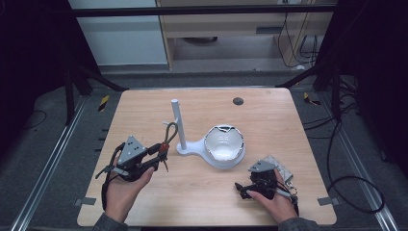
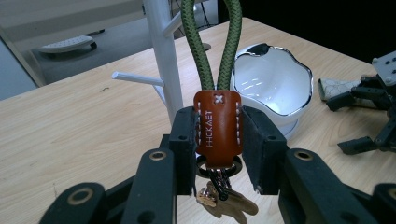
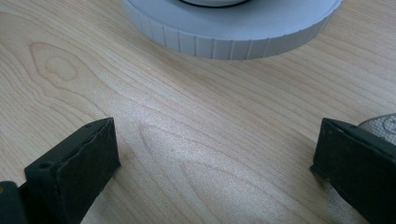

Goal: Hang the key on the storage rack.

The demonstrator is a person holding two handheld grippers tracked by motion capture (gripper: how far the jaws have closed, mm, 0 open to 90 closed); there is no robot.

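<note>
Left tool (image 2: 218, 140) pinches the keychain (image 2: 218, 123) by its brown leather tab, held above the desk (image 1: 269, 115) toward its left edge, just beside the white stand (image 1: 177, 122). Right tool (image 3: 215, 154) is spread, holding nothing, near the front right corner.

Risks: the tab could slip from the narrow grip; the green loop (image 2: 212, 42) may miss or snag a peg (image 2: 137, 78); the stand could tip if nudged.

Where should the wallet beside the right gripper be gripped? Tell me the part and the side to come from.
Grip the wallet across its near short edge, coming in low from the person's side. It appears to lie flat on the table, so only its thin edges offer the jaws a bite. The right gripper is open and sits just beside it, while the white bowl stand crowds the far-left side.
</note>
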